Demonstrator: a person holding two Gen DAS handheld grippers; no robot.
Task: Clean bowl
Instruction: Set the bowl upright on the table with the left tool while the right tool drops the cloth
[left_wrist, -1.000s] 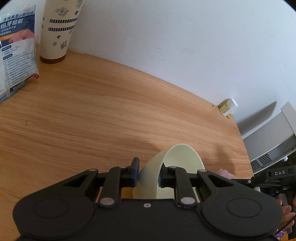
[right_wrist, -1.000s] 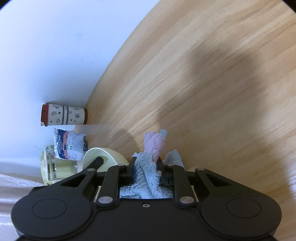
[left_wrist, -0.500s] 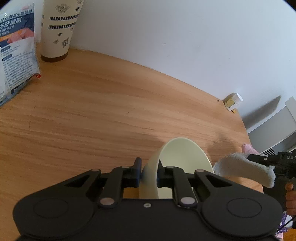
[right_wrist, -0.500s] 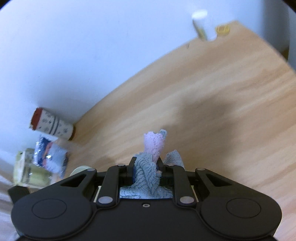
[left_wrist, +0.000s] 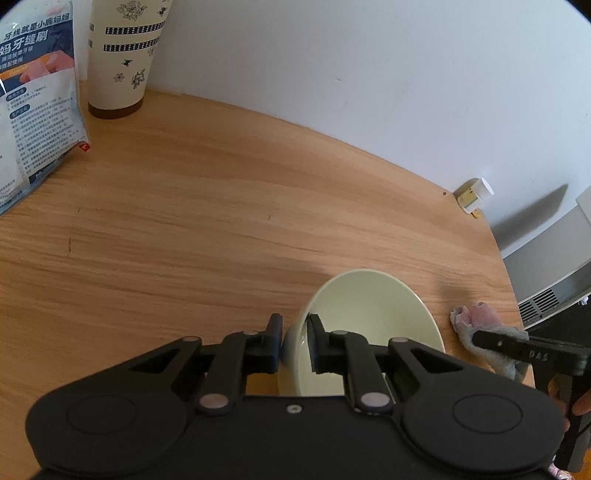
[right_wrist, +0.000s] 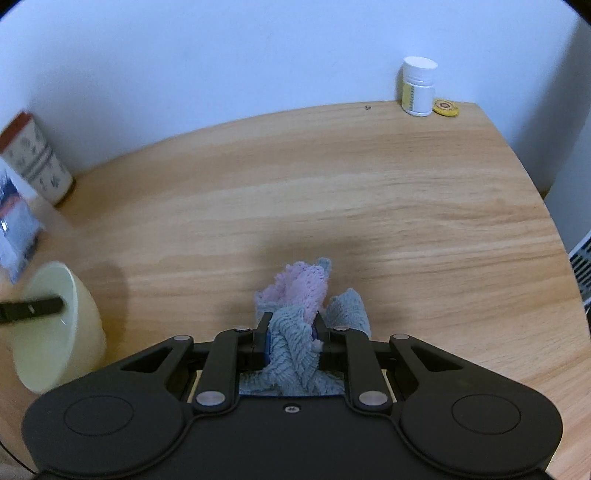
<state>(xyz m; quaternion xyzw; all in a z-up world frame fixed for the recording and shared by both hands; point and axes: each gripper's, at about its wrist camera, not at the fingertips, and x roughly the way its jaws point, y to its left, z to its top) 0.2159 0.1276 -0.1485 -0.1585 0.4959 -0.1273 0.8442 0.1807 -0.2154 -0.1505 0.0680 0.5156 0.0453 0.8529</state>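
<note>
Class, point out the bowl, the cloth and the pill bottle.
bowl (left_wrist: 373, 306): left wrist view, inner wall.
cloth (right_wrist: 295, 343): right wrist view, grey fold between the fingers.
pill bottle (right_wrist: 417, 92): right wrist view, yellow label.

Even soft daylight, no glare. Fisheye bends the table (left_wrist: 221, 206) edge and darkens corners. Soft shadows fall on the wood beyond each gripper. Right view: bowl (right_wrist: 55, 325) and cup (right_wrist: 35, 162) motion-blurred at left edge.
</note>
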